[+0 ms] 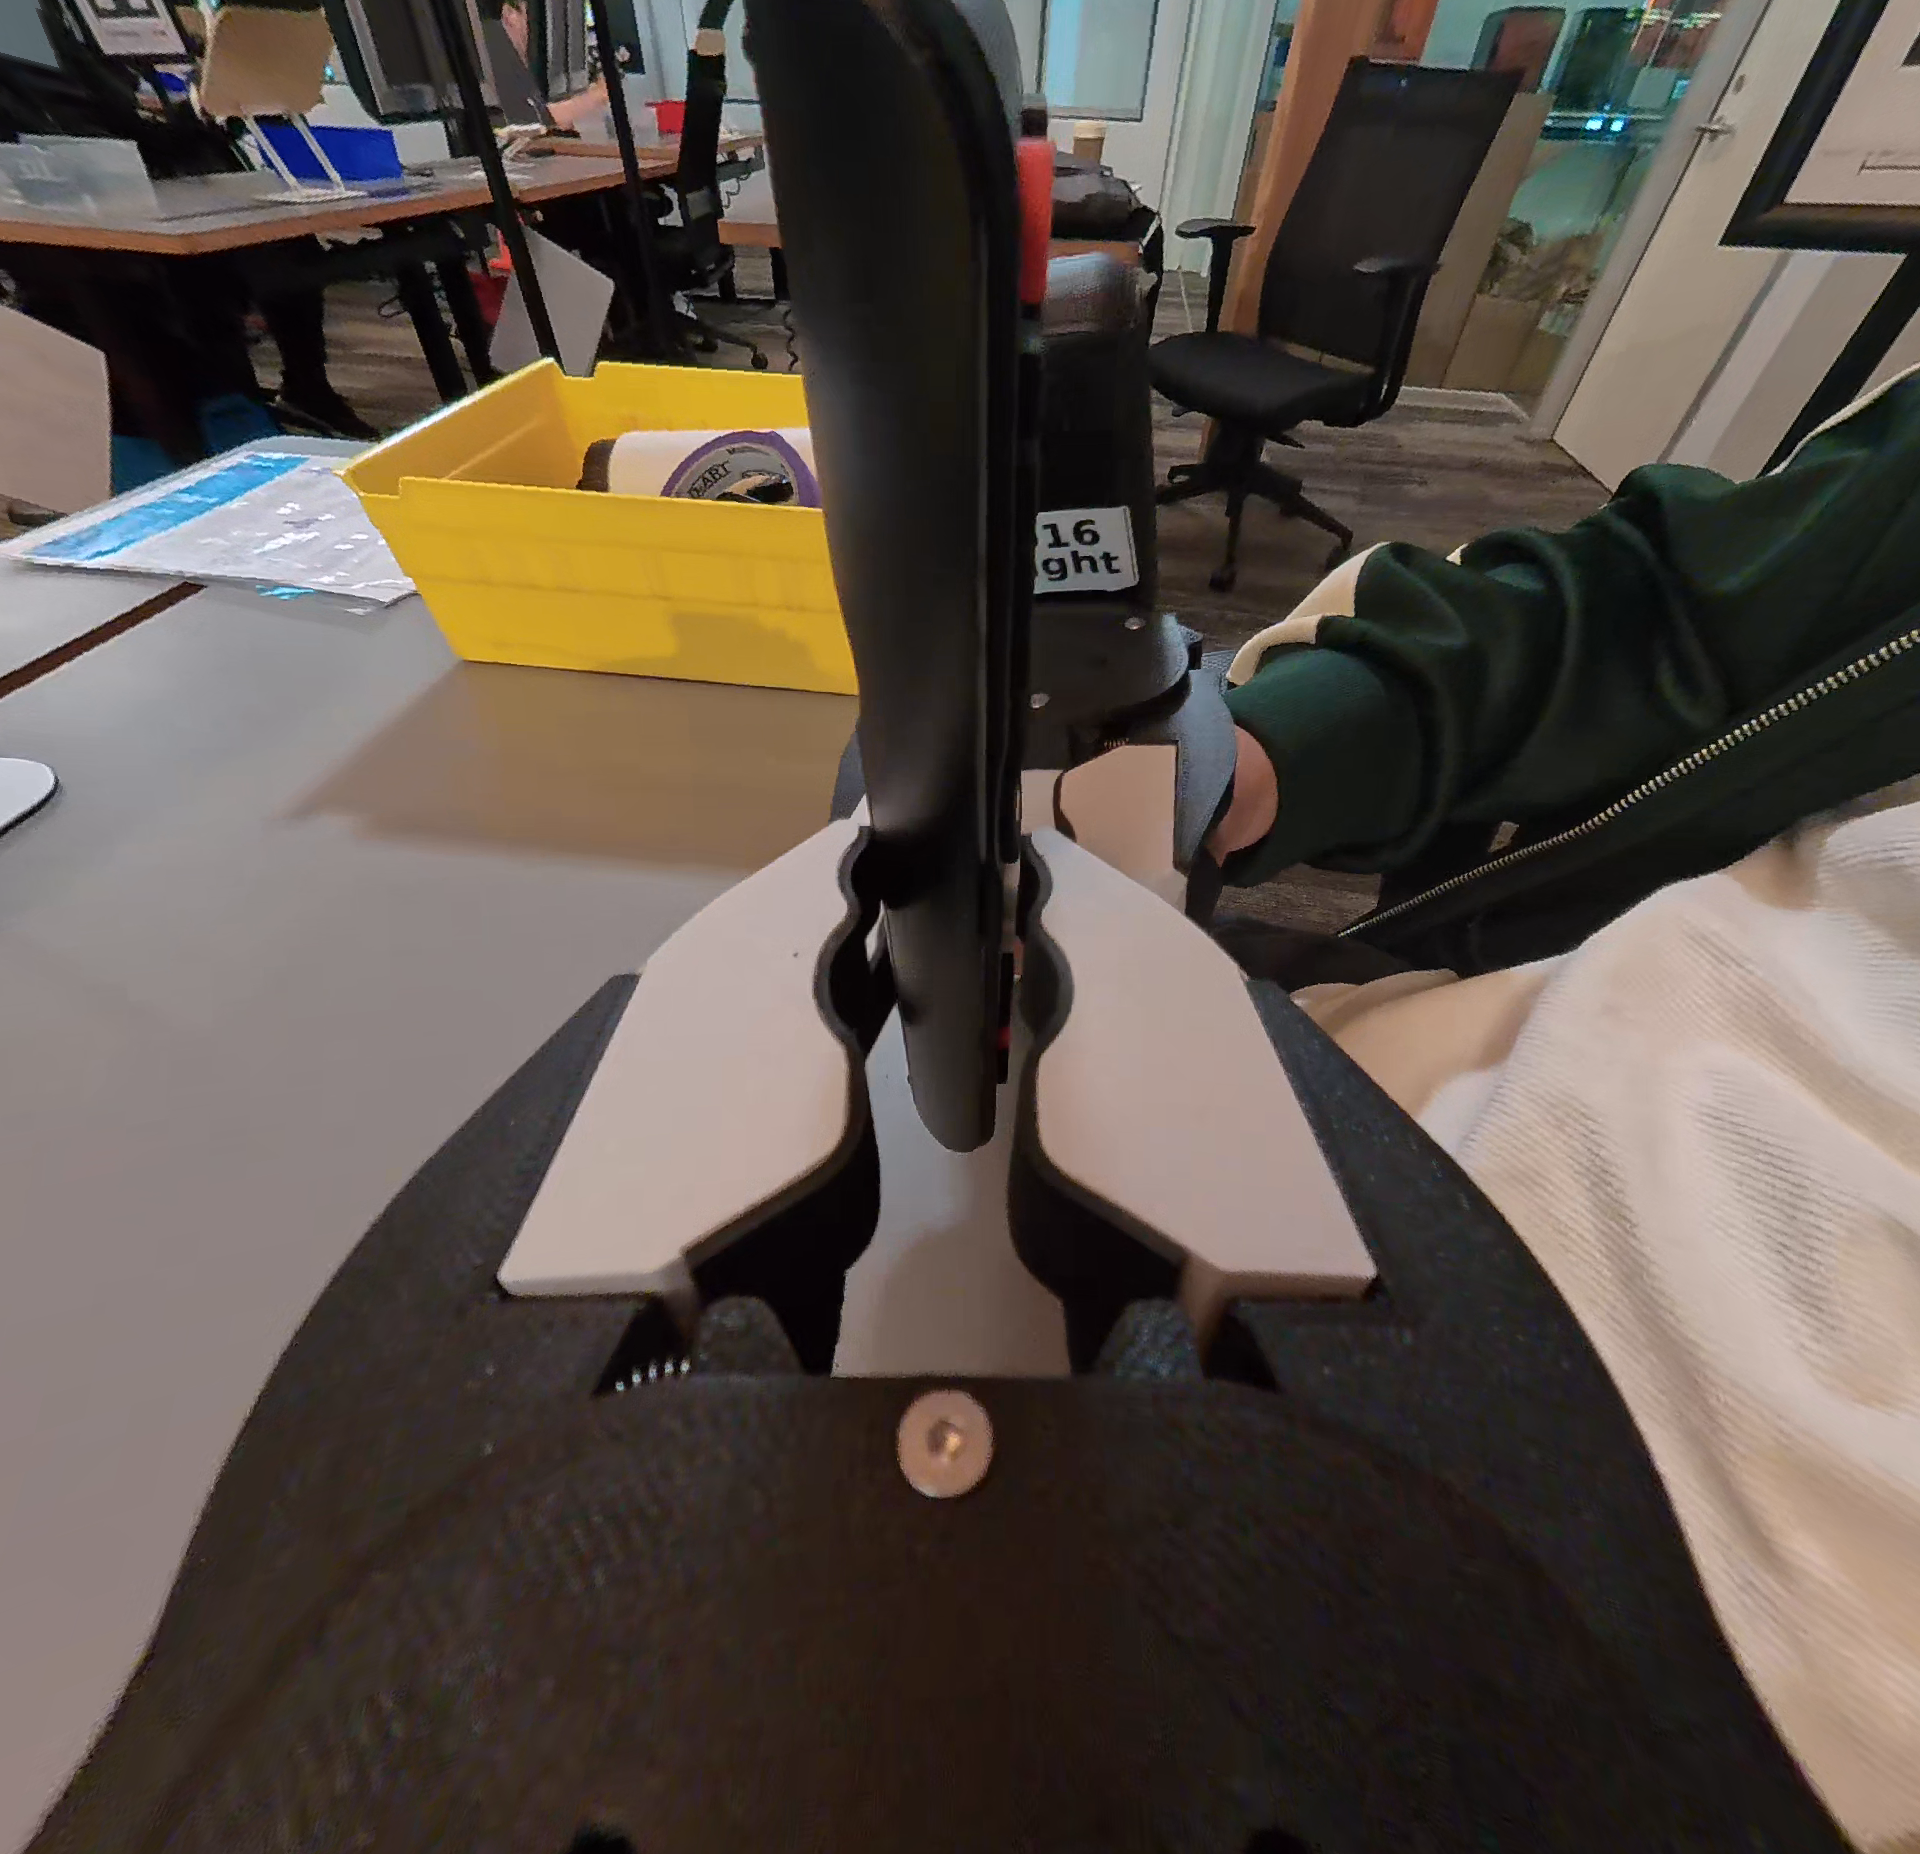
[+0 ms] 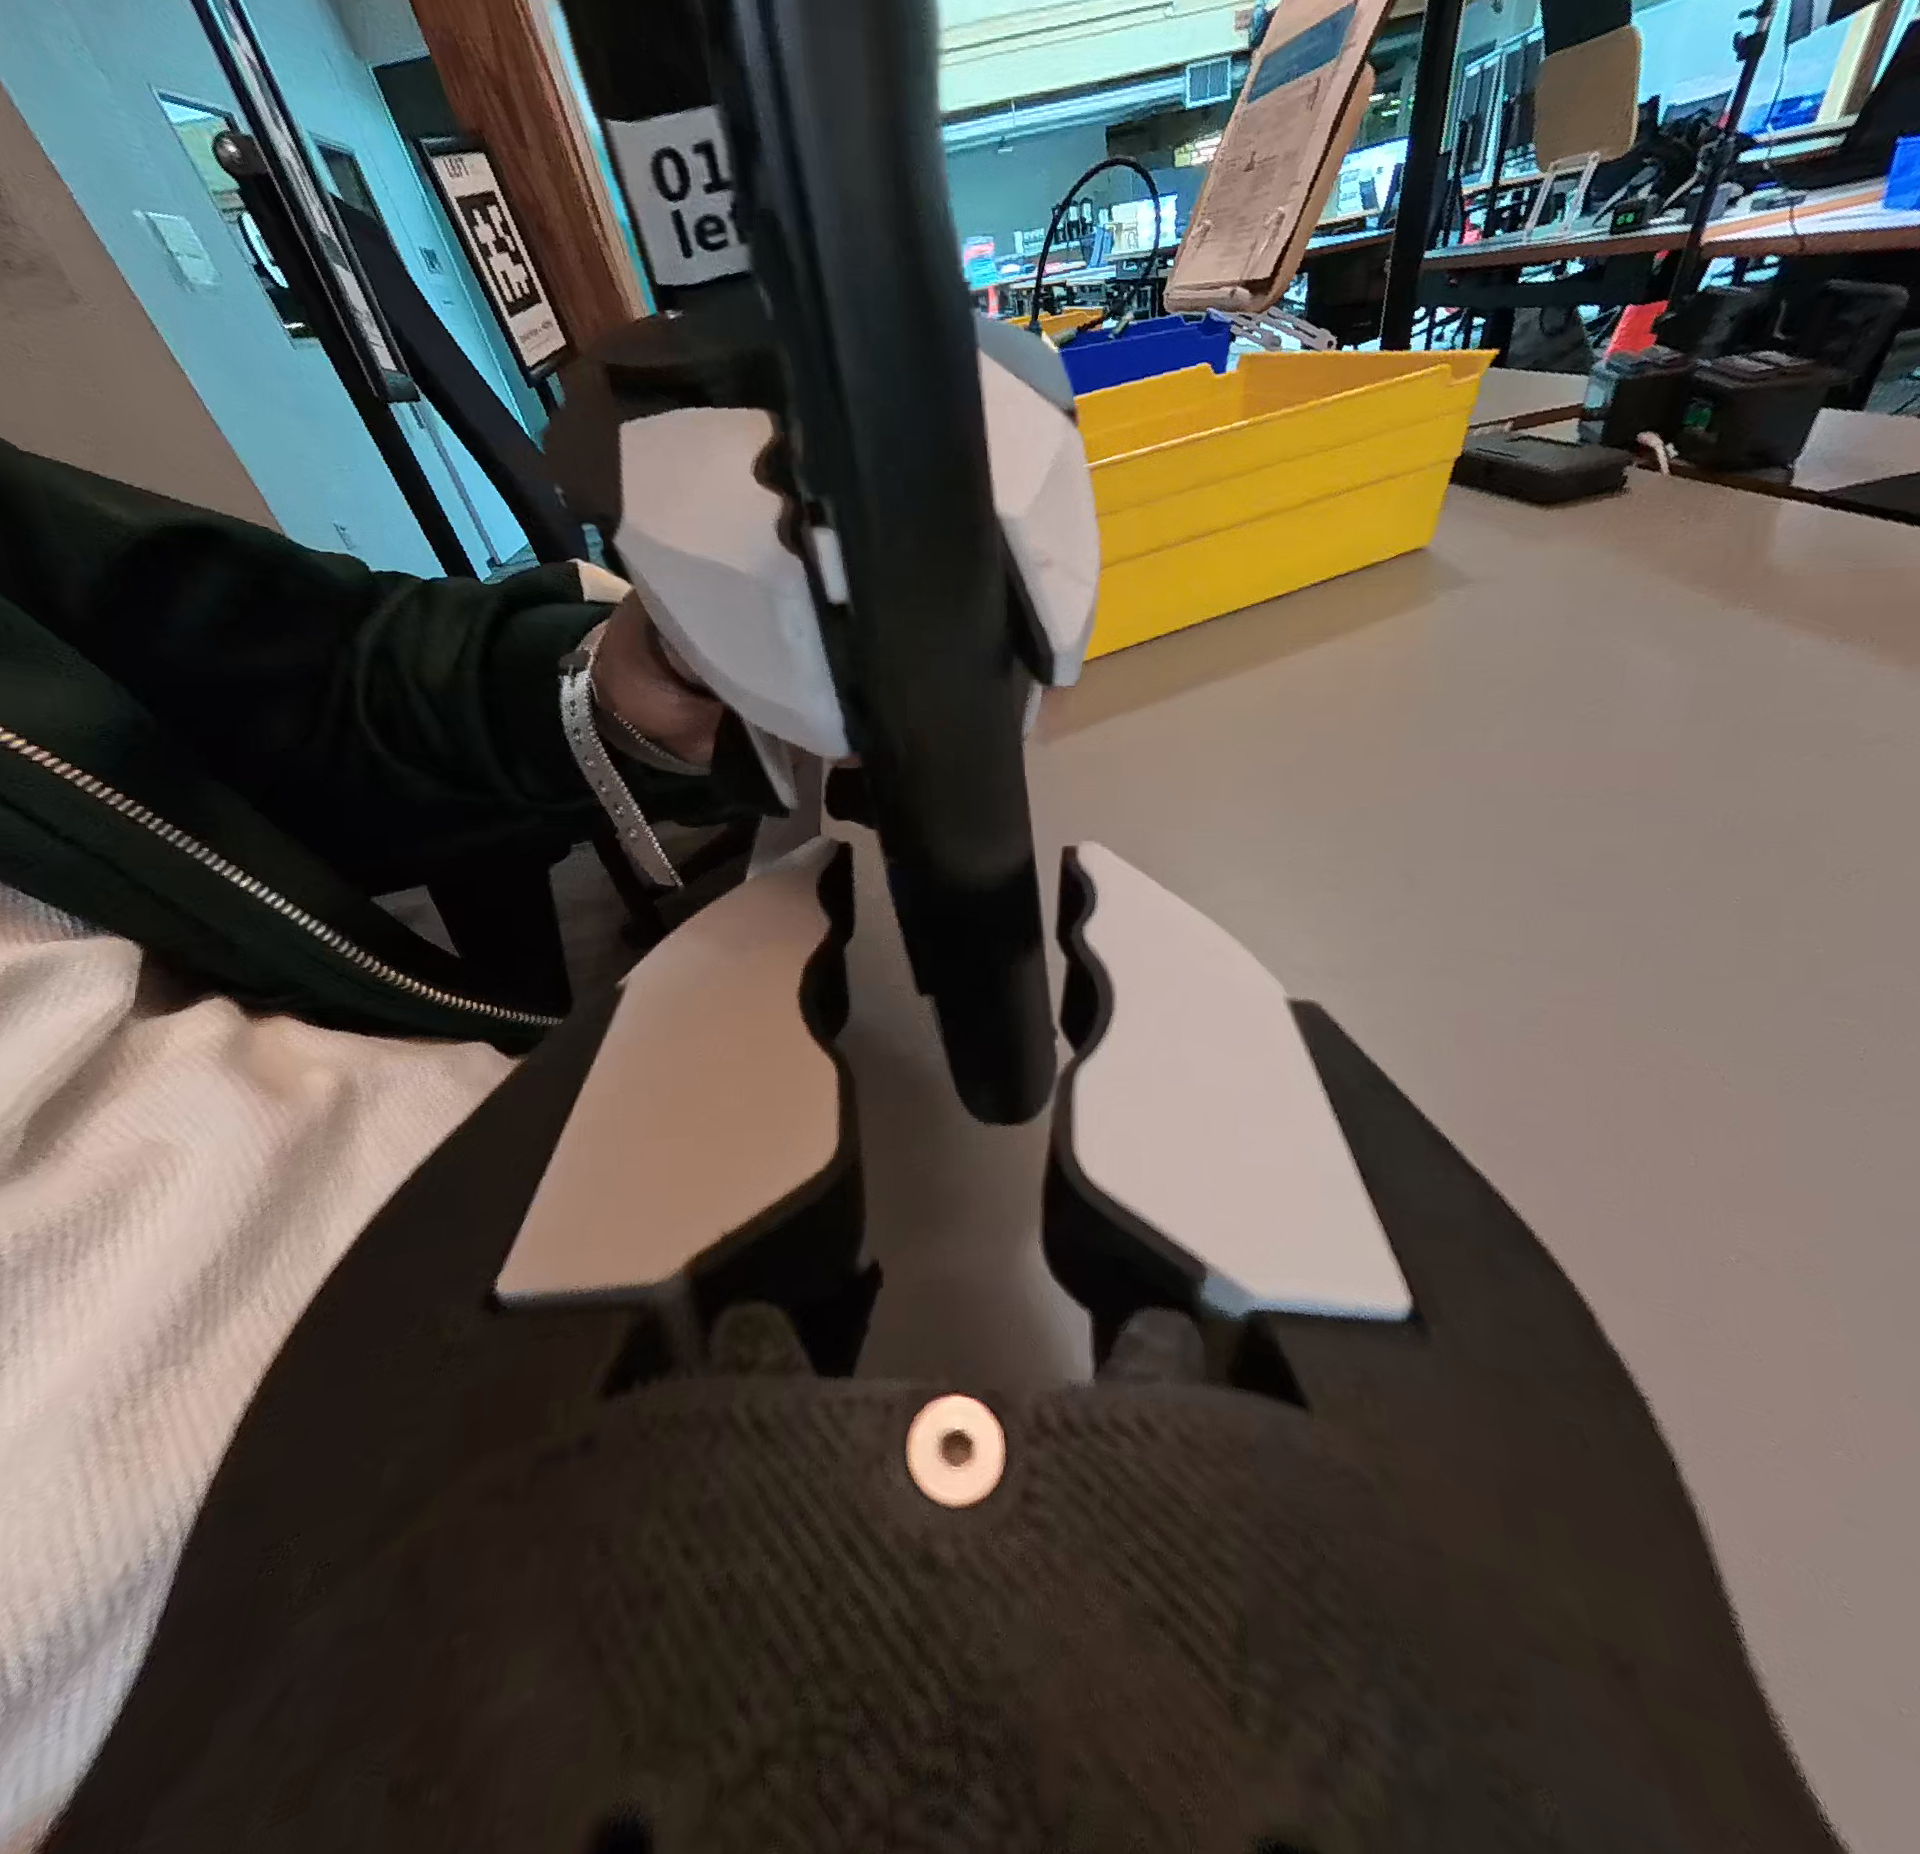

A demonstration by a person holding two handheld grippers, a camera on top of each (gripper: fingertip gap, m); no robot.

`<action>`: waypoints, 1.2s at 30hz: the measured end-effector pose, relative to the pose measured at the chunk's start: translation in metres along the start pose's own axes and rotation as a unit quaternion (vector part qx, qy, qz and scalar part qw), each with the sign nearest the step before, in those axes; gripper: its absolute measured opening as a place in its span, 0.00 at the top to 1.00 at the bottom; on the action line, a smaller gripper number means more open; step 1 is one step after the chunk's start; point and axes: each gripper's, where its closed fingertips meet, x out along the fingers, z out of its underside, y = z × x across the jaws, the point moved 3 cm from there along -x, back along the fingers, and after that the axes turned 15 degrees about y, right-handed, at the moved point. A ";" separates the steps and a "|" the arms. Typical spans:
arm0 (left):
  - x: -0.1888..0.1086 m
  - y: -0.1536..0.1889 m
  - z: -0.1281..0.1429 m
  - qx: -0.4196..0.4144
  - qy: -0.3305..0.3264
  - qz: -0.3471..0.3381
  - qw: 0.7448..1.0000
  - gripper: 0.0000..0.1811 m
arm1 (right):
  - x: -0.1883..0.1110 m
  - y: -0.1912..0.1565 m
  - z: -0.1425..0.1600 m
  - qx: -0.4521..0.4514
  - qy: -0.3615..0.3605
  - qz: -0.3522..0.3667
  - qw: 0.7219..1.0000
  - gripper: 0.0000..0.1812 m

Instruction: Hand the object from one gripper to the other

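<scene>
Your left gripper (image 1: 940,911) is clamped on the object (image 1: 904,516), a long, flat black item standing upright above the grey table (image 1: 312,973); the white fingers (image 1: 727,1056) press its lower part from both sides. The top of the object is cut off by the upper edge in both views, so you cannot tell from these views what kind of item it is. In the right wrist view, your right gripper (image 2: 956,963) has its fingers (image 2: 1174,1056) spread, with the lower tip of the object (image 2: 977,973) between them; a gap shows on the left side, and contact on the right side cannot be confirmed. In that same view the left gripper (image 2: 914,568) appears farther up the object, gripping it, and a hand (image 2: 655,692) in a dark green sleeve (image 2: 312,661) is largely hidden behind it. In the left wrist view the body of the right gripper (image 1: 1091,516) is mostly concealed behind the object. A yellow bin (image 1: 582,568) stands on the table beyond the object; it holds a white roll (image 1: 665,459) and a roll of purple tape (image 1: 743,469), both partly hidden by the object. In the right wrist view the interior of the yellow bin (image 2: 1268,474) is not visible, and a blue bin (image 2: 1143,350) stands behind it with its contents hidden.
</scene>
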 end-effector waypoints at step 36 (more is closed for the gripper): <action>-0.008 -0.010 -0.013 -0.083 0.103 0.011 0.991 0.72 | -0.010 0.007 -0.020 -0.044 0.029 0.020 0.998 0.86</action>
